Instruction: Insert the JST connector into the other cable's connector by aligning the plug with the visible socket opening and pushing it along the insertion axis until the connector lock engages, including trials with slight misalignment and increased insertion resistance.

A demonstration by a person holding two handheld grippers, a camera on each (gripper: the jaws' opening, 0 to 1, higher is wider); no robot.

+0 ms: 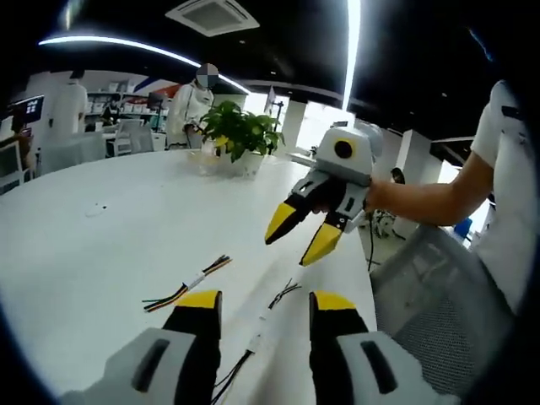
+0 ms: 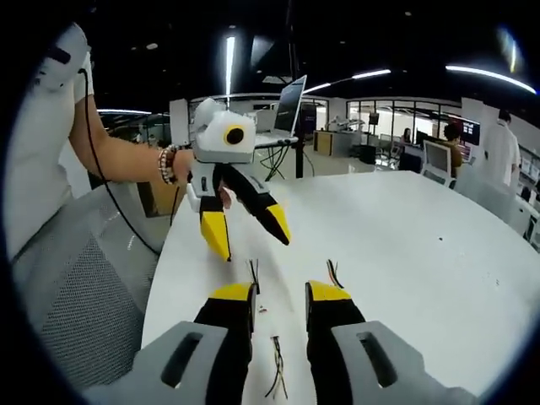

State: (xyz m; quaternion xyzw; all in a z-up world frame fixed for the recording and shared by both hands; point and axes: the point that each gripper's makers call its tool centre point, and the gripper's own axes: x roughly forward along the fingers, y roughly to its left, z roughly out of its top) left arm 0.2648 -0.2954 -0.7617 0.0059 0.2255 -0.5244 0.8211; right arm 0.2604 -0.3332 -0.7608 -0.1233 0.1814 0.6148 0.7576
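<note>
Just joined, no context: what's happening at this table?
A person holds a two-jaw gripper in each hand above a white table. Both the left gripper and the right gripper are open and hold nothing. Two short cables lie on the table: one cable with coloured wires off to the side, and a second cable between the left gripper's jaws. Neither is picked up yet, so the plugging hasn't begun. A potted plant stands further back.

You face a white table [image 1: 101, 245] bearing 2 loose cables, one with coloured wires [image 1: 187, 284] and one white-sleeved with dark wires [image 1: 268, 316], plus a potted green plant [image 1: 240, 135] at its far edge.
</note>
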